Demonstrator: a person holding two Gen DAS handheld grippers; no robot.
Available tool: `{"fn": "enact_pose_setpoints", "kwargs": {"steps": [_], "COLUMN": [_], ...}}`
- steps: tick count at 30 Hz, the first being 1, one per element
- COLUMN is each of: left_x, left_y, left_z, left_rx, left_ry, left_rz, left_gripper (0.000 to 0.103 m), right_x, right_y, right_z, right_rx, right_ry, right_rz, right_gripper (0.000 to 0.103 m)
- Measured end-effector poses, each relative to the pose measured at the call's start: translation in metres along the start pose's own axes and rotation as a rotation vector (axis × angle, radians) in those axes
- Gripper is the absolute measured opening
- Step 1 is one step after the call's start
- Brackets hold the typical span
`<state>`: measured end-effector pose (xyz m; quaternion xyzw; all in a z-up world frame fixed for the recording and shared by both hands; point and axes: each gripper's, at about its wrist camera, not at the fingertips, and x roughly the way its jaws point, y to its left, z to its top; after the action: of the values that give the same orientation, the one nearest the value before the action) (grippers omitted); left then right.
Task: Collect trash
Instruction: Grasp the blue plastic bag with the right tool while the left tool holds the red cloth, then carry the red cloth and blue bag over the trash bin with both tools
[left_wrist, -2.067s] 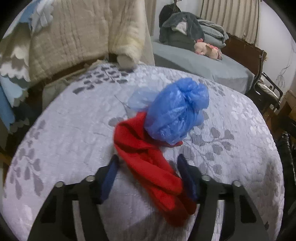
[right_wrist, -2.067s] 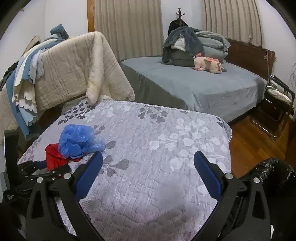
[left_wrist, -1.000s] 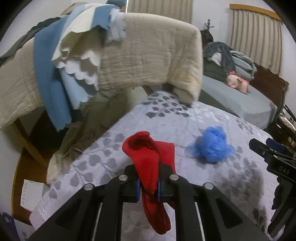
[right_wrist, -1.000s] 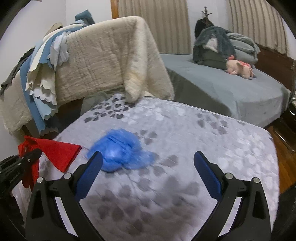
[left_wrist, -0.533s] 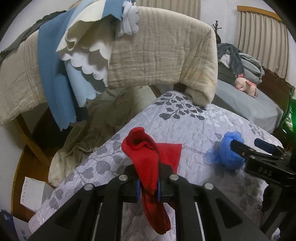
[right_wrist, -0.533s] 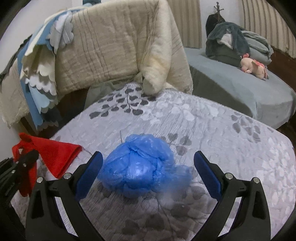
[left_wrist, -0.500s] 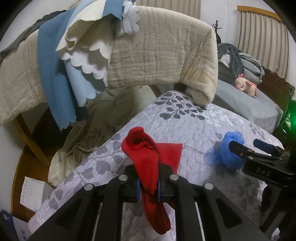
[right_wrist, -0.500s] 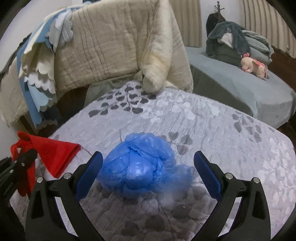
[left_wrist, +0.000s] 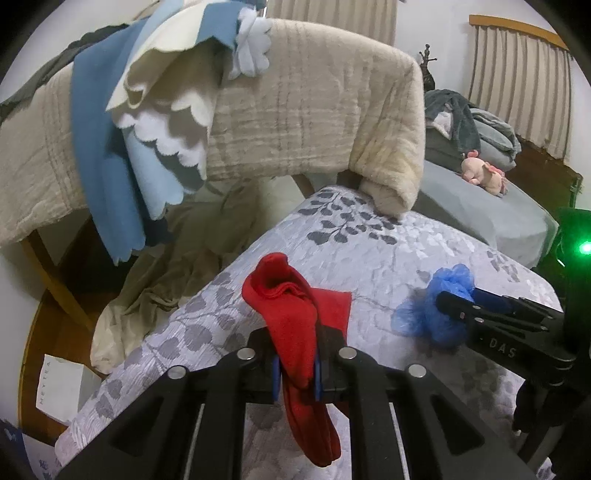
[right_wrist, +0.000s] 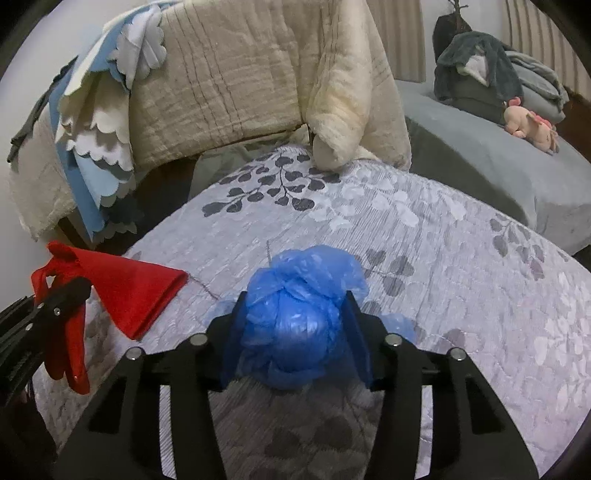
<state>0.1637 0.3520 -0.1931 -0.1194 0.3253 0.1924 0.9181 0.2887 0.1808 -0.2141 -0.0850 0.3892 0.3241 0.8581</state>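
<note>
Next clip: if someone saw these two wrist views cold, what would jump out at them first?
Probably the bright red cloth clamped in the left gripper and hanging over the grey leaf-patterned bedspread. Next, the crumpled blue plastic bag squeezed between the right gripper fingers near the middle of that bedspread. Behind both, a beige quilt draped over a rail fills the background.

I read the blue bag (right_wrist: 303, 325) as thin crinkled plastic film, semi-glossy, catching a highlight. Red cloth (left_wrist: 295, 321): soft knit-like fabric, matt. Bed cover (right_wrist: 443, 258): quilted woven cloth, stitched texture, faint sheen on the leaf pattern. Beige blanket (left_wrist: 314, 118): coarse ribbed cloth, matt. Both the left hand-held gripper (left_wrist: 295, 380) and the right hand-held gripper (right_wrist: 295, 339) look like matt black plastic with blue pads and shiny metal screw heads. Floor (left_wrist: 48, 332): glossy wood.
</note>
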Motion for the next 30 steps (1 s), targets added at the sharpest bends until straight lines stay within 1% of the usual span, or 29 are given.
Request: {"fn": "enact_pose_setpoints", "kwargs": {"steps": [4,6,14,22,30], "left_x": [-0.011,-0.017,-0.043,-0.07,-0.099], "left_y": [-0.01,-0.017,-0.044,-0.071,-0.103], "left_z": [0.006,0.009,0.013,0.017,0.019], "left_rx": [0.008,0.019,0.048,0.073,0.119], "left_ry": [-0.022,-0.034,-0.064,-0.093,-0.126], "left_rz": [-0.023,-0.035,-0.091,-0.142,-0.192], "left_gripper": [0.012,0.012,0.012,0.012,0.012], "right_x": [-0.018,-0.027,-0.071,-0.117,-0.169], "right_y": [-0.005,-0.008,-0.022,-0.036,-0.049], "right_z": [0.002,0.003,0.003,-0.002,-0.012], "right_rx": [0.015,0.02,0.036,0.047,0.064], "right_ry": [-0.025,-0.038,-0.088,-0.14,-0.19], "right_rz": [-0.004,-0.006,-0.018,-0.038,-0.057], "right_gripper": [0.042,0.038,0.03,0.028,0.028]}}
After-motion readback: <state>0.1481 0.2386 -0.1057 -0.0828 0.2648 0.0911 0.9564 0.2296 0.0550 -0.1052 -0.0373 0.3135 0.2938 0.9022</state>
